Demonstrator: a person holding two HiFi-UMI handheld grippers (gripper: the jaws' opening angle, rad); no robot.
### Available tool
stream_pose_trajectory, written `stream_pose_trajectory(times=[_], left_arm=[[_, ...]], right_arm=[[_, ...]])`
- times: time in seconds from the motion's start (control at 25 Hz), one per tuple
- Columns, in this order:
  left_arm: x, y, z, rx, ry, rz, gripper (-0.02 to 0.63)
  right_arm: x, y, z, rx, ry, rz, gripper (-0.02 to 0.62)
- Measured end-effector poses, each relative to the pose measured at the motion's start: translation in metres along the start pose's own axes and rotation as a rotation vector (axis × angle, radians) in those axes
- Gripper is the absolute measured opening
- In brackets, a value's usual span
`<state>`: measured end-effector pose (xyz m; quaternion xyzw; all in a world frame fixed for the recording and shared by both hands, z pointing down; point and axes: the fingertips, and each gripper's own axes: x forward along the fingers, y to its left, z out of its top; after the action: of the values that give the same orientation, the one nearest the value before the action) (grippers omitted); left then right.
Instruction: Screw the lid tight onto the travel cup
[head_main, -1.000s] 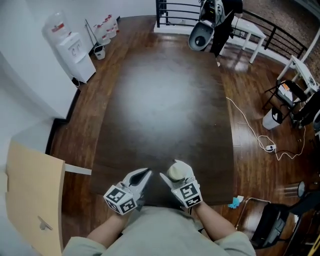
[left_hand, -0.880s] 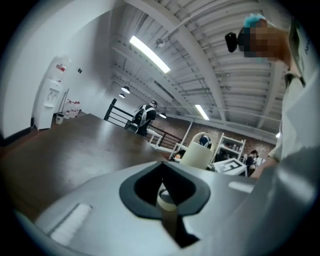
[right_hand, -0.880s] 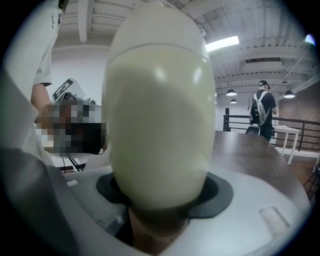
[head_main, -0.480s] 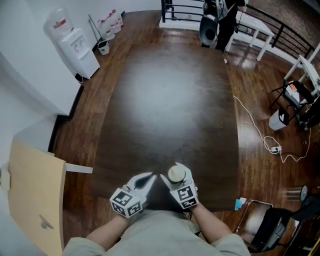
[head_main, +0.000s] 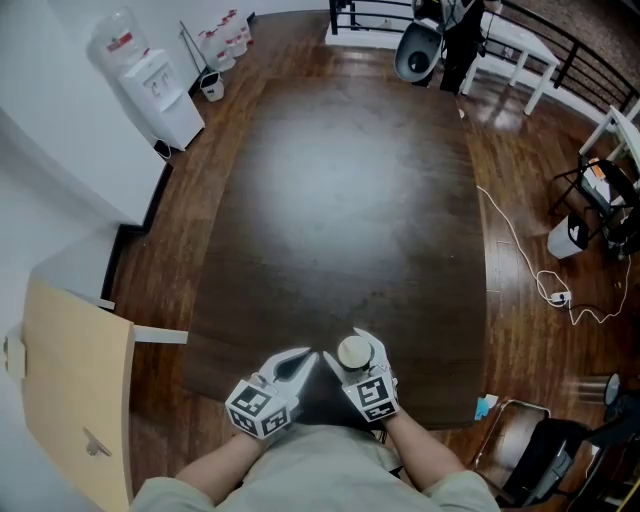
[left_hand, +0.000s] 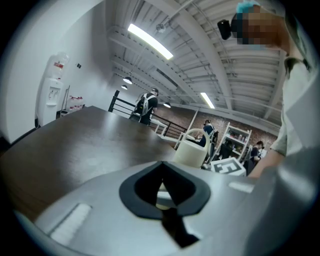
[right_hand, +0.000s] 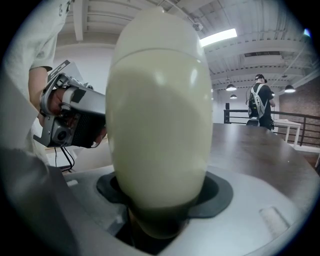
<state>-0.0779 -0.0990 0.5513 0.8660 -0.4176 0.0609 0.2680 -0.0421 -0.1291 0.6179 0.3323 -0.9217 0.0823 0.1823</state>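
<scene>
A cream travel cup (head_main: 353, 351) stands upright between the jaws of my right gripper (head_main: 349, 347), which is shut on its body just above the near edge of the dark table (head_main: 340, 200). The cup (right_hand: 157, 125) fills the right gripper view, and my right gripper (right_hand: 160, 200) clasps its lower part. The lid sits on top, with a loop handle, on the cup (left_hand: 192, 150) in the left gripper view. My left gripper (head_main: 301, 358) is shut and empty, close to the cup's left and apart from it. The left gripper (left_hand: 162, 167) has its pads together.
A water dispenser (head_main: 160, 85) stands by the wall at the far left. A tan board (head_main: 70, 390) leans at the near left. A white cable (head_main: 530, 280) lies on the floor to the right. A person (head_main: 455, 25) stands beyond the table's far end.
Both grippers have come down a little towards the table's near edge, the cup still held in the right one. The left jaws stay together.
</scene>
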Motion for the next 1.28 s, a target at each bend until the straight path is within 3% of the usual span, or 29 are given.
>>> stream_pose_trajectory(times=[0.56,0.84,1.12,1.28], left_arm=[[0.006,0.005,0.003,-0.039,-0.021,0.016,0.003],[0.001,0.015,0.014,-0.081,-0.084,0.066,0.003],[-0.015,0.018,0.017,-0.134,-0.156,0.127,0.003],[-0.032,0.009,0.019,-0.147,-0.207,0.17,0.003]], right_arm=[[0.003,0.008,-0.008,-0.056,0.044,0.028,0.304],[-0.002,0.006,-0.019,-0.064,0.137,0.054,0.376],[-0.054,-0.004,-0.04,0.019,0.179,0.018,0.377],[-0.09,-0.008,-0.018,0.09,0.105,-0.014,0.376]])
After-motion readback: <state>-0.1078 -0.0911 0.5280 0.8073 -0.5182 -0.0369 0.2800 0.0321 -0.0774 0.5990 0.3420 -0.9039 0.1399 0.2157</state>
